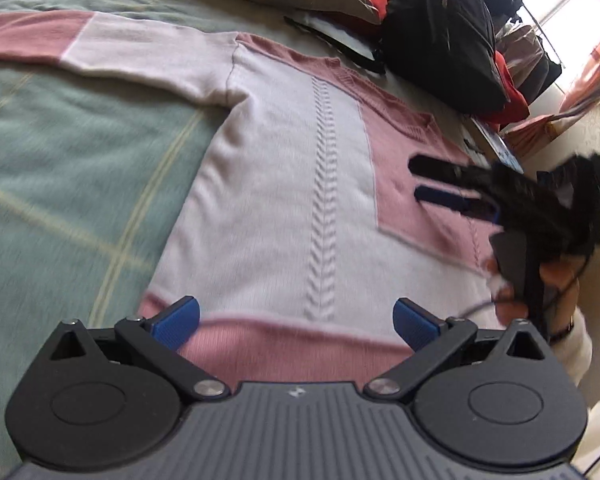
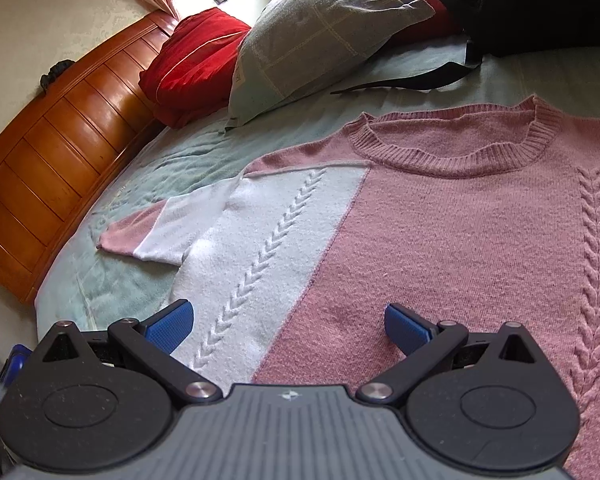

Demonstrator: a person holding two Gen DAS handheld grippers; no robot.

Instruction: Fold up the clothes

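The left gripper (image 1: 296,320) hovers spread over the pink-and-white knit sweater's (image 1: 284,184) hem. The right gripper (image 2: 288,326), also spread, hangs over its chest; green bedspread (image 1: 60,160) lies beside.

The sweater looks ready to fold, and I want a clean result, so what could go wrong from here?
1. Both the left gripper and right gripper are open and hold nothing; a shallow pinch on the thick knit sweater may slip.
2. The outstretched sleeve could drag and bunch.
3. The black strap lies close to the collar and might get snagged.
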